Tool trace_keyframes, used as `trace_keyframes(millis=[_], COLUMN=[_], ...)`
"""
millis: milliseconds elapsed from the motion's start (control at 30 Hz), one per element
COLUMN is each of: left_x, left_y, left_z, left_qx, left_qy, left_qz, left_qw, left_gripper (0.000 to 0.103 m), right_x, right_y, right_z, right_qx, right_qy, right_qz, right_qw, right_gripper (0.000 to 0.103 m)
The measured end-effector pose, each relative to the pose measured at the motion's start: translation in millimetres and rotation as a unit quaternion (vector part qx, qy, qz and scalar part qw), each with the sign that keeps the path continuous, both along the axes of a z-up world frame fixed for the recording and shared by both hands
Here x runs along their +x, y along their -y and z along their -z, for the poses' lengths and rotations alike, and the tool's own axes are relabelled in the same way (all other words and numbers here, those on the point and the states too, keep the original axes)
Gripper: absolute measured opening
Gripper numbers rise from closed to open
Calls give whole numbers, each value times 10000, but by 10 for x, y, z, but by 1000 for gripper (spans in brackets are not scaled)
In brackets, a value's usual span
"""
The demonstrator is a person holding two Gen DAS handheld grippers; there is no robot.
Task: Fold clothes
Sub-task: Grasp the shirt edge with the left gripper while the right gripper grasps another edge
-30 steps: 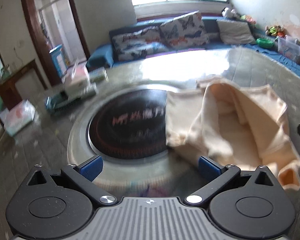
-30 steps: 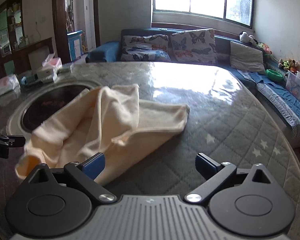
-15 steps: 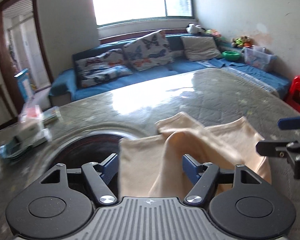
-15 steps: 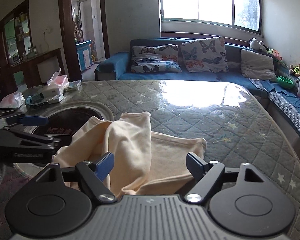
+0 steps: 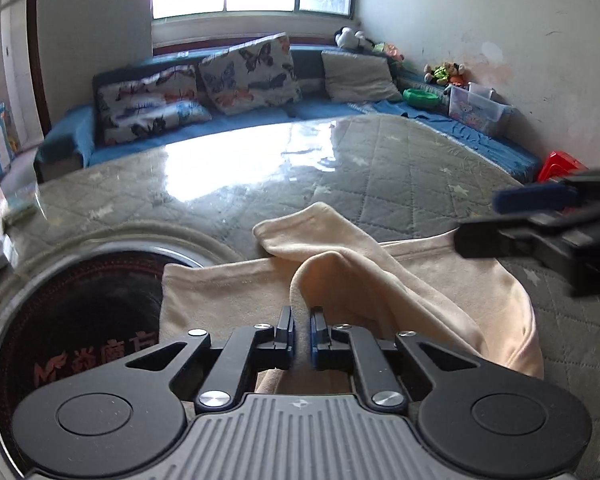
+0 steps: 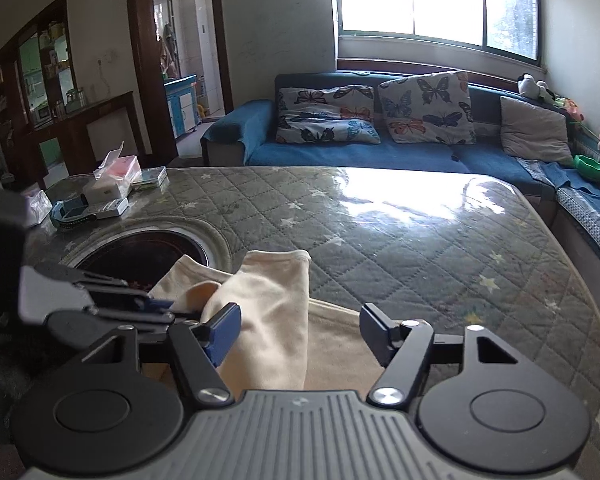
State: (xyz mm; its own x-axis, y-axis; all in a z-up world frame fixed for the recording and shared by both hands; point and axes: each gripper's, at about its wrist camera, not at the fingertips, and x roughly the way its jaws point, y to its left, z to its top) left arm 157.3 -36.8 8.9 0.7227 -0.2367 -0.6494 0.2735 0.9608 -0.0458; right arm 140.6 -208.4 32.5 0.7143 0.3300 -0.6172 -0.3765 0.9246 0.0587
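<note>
tabletop garment (image 5: 420, 292), left tool (image 5: 301, 334) newly clamped

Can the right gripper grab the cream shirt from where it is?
Probably yes. The right gripper has open jaws straddling the cream shirt, with nothing between. The left gripper, shut on a fold, sits clear to one side.

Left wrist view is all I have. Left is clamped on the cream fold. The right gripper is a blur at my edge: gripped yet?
Observer: No. The right gripper has its jaws apart, though they have just been closing. A raised fold of the cream garment lies between them, unpressed.
Operator: Fold centred?
Observer: No. It sits beside the pad on the picture's left, and the other pad stands clear.
Operator: Left gripper near?
Observer: The left gripper tips are right beside that pad.
</note>
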Motion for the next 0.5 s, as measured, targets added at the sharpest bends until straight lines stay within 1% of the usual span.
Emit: trace_keyframes(millis=[33,100,133,167,200,267,333,433,500], left_x=[-51,-129,-160,-187,-198,-208,-217,-222,-220], left_y=[4,21,32,43,65,83,88,79,57], left_z=[-15,-29,-30,-26,-16,11,37,63,69], left_qx=[17,77,117,159,187,241,301,322,321], left_qy=[65,165,200,215,218,211,206,198,200], left_qz=[32,104,137,157,189,222,237,241,212], left_qw=[10000,9998,9996,9995,9994,9992,9991,9990,9991], left_gripper=[8,8,8,8,8,8,8,8,8], right_x=[69,221,297,373,449,601,763,881,908], right_y=[-59,-187,-245,-303,-360,-476,-649,-827,-865], right_z=[10,35,50,65,80,111,189,341,415], right_qx=[-26,-39,-4,32,67,138,-18,-385,-603], right_qy=[-23,-120,-210,-300,-390,-569,-784,-1022,-1080], right_qz=[-77,-243,-315,-388,-461,-606,-785,-926,-924], right_qw=[10000,9996,9993,9988,9982,9964,9938,9897,9880], right_gripper=[64,57,55,52,47,43,41,38,31])
